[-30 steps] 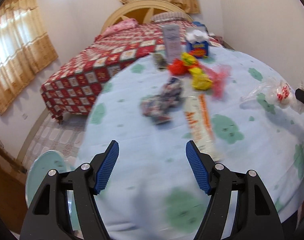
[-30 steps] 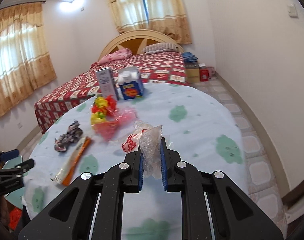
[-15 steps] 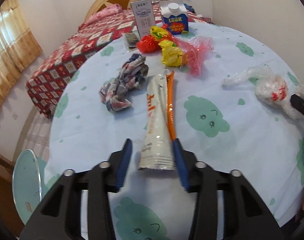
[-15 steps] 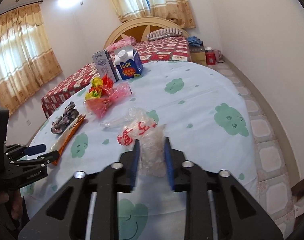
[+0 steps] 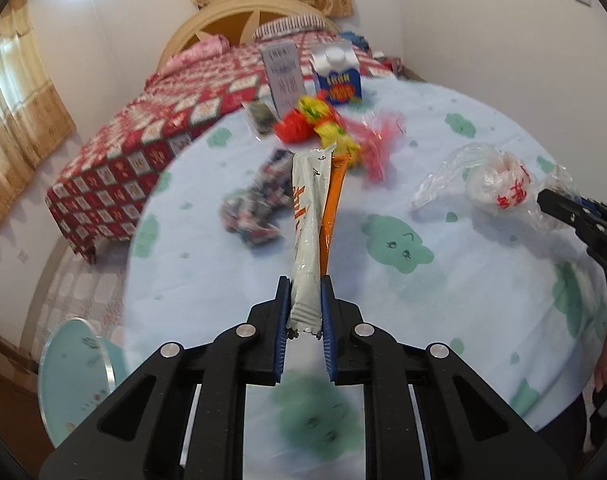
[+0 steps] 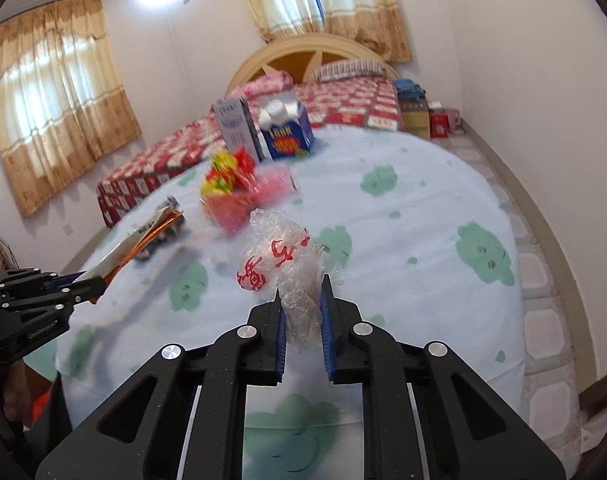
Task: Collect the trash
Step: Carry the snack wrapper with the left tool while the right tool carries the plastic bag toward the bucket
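My left gripper point(image 5: 305, 312) is closing its jaws on the near end of a long white and orange wrapper point(image 5: 309, 220), which sticks out ahead above the table; the pads press on it. From the right wrist view the same left gripper point(image 6: 89, 280) holds the wrapper point(image 6: 139, 240) at the table's left edge. My right gripper point(image 6: 303, 312) is shut on a crumpled clear plastic bag with red print point(image 6: 279, 256); that bag point(image 5: 499, 188) also shows at the right of the left wrist view.
On the round table with the light blue cloth point(image 5: 423, 280) lie a crumpled patterned wrapper point(image 5: 255, 208), red and yellow wrappers point(image 5: 319, 128), a pink bag point(image 6: 247, 196), a grey carton point(image 6: 235, 128) and a blue carton point(image 6: 287, 132). Behind is a bed point(image 5: 163, 140); a stool point(image 5: 75, 368) stands lower left.
My left gripper went from wide open to shut on the white and orange wrapper and lifted its end off the cloth. The right gripper loosened briefly and shut again on the plastic bag.
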A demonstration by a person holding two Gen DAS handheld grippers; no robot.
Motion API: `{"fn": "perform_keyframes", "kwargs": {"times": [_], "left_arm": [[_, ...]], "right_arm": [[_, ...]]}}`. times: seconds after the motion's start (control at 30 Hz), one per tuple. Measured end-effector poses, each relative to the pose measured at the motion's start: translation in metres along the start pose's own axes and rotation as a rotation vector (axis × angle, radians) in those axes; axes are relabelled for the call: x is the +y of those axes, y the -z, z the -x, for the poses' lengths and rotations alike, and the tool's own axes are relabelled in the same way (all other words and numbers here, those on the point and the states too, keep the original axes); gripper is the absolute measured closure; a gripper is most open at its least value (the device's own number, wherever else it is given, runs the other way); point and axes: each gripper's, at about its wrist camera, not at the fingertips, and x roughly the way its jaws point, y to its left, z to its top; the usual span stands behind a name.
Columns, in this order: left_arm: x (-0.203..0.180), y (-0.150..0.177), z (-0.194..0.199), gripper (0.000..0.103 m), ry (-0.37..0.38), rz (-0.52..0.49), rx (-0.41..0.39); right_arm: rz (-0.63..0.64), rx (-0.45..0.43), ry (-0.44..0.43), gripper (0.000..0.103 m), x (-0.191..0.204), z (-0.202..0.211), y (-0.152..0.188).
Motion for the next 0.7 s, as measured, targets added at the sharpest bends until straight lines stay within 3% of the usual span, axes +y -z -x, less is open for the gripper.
{"fn": "perform_keyframes", "kwargs": {"times": [0.23,0.7], "left_arm": [[0.051,0.013,0.026,0.088,-0.055,0.051,-0.022],[0.123,0.042,0.037,0.088,-0.166,0.168,-0.032]], "right_arm": [[0.017,-0.038,-0.064,0.088,0.027,-0.001,-0.012],[0.108,-0.050,-0.166,0.088,0.105,-0.024,-0.028]]}}
